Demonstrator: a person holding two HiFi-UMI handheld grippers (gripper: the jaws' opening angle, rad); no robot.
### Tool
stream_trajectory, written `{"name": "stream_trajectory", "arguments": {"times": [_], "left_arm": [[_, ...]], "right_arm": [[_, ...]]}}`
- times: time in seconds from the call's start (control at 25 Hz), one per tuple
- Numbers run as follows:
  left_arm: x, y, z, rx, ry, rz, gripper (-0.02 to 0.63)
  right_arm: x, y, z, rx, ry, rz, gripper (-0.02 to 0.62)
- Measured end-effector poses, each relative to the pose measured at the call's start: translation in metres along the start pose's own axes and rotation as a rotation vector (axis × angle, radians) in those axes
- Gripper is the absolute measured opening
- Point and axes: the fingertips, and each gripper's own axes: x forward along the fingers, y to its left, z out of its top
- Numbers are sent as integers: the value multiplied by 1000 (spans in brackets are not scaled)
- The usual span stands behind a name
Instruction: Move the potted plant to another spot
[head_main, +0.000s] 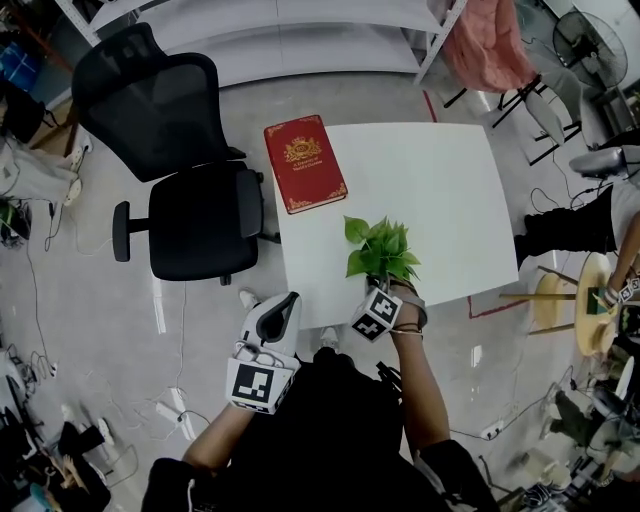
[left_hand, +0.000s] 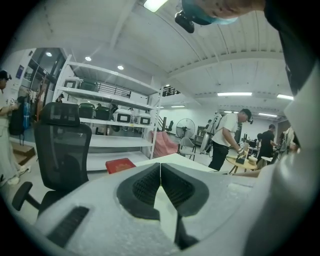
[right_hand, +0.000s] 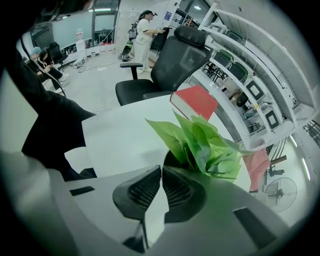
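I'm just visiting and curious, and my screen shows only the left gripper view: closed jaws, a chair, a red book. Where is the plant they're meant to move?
Observer: The potted plant stands at the near edge of the white table, with the red book lying farther back.
Visitor: Is anything holding it?
Observer: The right gripper is right against it, jaws together at the dark rim of its pot. I cannot tell whether they pinch it.
Visitor: And the gripper I'm watching?
Observer: The left gripper hangs short of the table's near left corner, over the floor.
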Motion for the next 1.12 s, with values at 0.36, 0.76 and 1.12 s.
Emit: {"name": "stream_trajectory", "arguments": {"times": [0.36, 0.76, 1.12], "left_arm": [[-25, -6, -9, -34, -31, 100, 18], [-70, 0, -23, -67, -61, 226, 18], [-101, 8, -38, -88, -77, 282, 18]], "right_arm": [[-6, 22, 6, -102, -41, 18, 14], [-12, 64, 29, -212, -92, 59, 14], [-16, 100, 55, -293, -119, 86, 14]]}}
